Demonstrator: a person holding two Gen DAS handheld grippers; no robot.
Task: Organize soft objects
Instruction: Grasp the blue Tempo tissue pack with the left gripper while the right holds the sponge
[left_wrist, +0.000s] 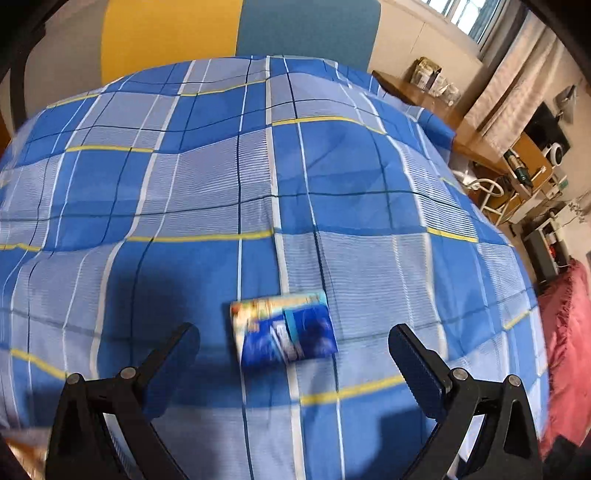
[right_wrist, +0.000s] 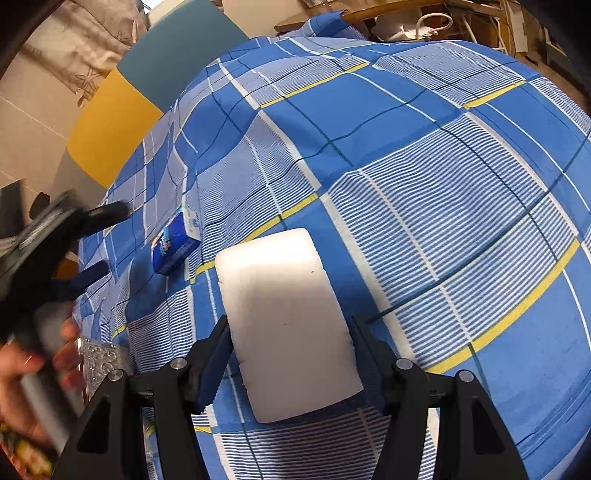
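Observation:
A blue tissue pack (left_wrist: 283, 326) lies on the blue plaid bedspread (left_wrist: 332, 166), just ahead of my left gripper (left_wrist: 293, 341). The left gripper is open and empty, its fingers wide on either side of the pack. In the right wrist view my right gripper (right_wrist: 290, 354) is shut on a white foam block (right_wrist: 284, 317) and holds it over the bedspread (right_wrist: 443, 184). The tissue pack (right_wrist: 176, 245) lies to the left of the block. The left gripper (right_wrist: 96, 240) shows there at the far left, held by a hand.
A yellow and teal headboard (left_wrist: 236, 29) stands behind the bed. A wooden desk with clutter (left_wrist: 424, 88) is at the right. A red cloth (left_wrist: 569, 332) lies at the bed's right edge. A clear plastic tray (right_wrist: 99, 358) sits at the lower left.

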